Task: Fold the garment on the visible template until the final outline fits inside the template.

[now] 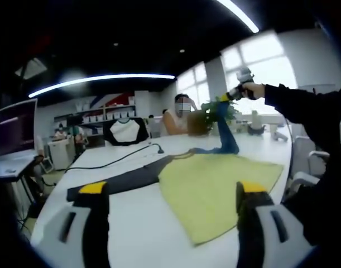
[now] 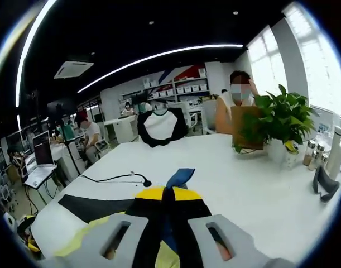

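Observation:
A garment with a yellow body (image 1: 209,187) and dark sleeves lies on the white table (image 1: 125,223). Its black sleeve (image 1: 117,181) stretches flat to the left. The blue sleeve (image 1: 226,134) is pulled up off the table by my right gripper (image 1: 243,89), held in a person's hand at the upper right. In the right gripper view, that gripper (image 2: 167,194) is shut on the blue sleeve (image 2: 180,177), with the black sleeve (image 2: 92,206) below on the table. My left gripper (image 1: 171,191) hovers over the garment's near edge, jaws wide apart and holding nothing.
A black cable (image 1: 117,161) runs across the table (image 2: 243,190) beyond the garment. A potted plant (image 2: 276,120) and bottles (image 2: 326,151) stand at the far right. A black-and-white shirt (image 2: 159,125) hangs behind the table, beside a seated person. A laptop (image 1: 17,131) stands at the left.

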A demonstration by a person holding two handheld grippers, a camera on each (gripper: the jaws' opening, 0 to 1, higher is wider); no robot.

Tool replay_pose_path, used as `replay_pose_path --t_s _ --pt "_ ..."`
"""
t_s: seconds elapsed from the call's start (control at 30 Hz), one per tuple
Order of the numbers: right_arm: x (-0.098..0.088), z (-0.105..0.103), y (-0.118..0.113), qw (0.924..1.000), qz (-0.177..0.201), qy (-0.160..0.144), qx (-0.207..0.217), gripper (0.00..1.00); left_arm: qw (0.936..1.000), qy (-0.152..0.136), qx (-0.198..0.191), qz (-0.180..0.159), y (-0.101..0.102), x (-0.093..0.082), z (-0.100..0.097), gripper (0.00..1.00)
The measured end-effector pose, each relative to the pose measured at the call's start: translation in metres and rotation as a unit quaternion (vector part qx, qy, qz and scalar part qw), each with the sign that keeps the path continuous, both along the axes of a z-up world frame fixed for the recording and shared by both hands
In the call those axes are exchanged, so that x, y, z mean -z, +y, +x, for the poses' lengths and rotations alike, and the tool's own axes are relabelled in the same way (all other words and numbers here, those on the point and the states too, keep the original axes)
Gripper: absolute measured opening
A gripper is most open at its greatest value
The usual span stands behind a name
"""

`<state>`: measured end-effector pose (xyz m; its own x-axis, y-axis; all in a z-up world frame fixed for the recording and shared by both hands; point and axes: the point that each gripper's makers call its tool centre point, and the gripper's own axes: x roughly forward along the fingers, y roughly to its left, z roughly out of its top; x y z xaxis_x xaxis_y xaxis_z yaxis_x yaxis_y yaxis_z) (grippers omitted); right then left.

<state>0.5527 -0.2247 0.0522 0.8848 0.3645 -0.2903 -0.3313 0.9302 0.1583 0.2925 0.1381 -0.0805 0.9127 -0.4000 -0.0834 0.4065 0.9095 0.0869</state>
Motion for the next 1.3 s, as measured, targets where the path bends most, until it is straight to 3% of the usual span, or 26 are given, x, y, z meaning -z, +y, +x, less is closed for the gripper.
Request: replay_pose_path --t_s 0.23,0.83,1.07,1.3 --pt "-0.008 0.004 0.041 0.9996 -0.001 -0.005 -0.027 0.0 1.0 -0.001 0.0 -0.001 0.001 -0.001 0.0 1.0" --pt "0.003 0.011 0.14 0.997 -0.004 0.004 -0.078 0.0 1.0 -0.002 -0.002 -0.003 0.006 -0.001 0.001 1.0" --pt "0.027 0.009 0.176 0.9944 -0.014 0.021 -0.103 0.0 1.0 -0.003 -0.002 -0.005 0.006 -0.002 0.001 1.0" --pt "0.053 0.006 0.195 0.9922 -0.023 0.039 -0.116 0.0 1.0 -0.002 -0.002 -0.005 0.005 -0.002 0.001 1.0"
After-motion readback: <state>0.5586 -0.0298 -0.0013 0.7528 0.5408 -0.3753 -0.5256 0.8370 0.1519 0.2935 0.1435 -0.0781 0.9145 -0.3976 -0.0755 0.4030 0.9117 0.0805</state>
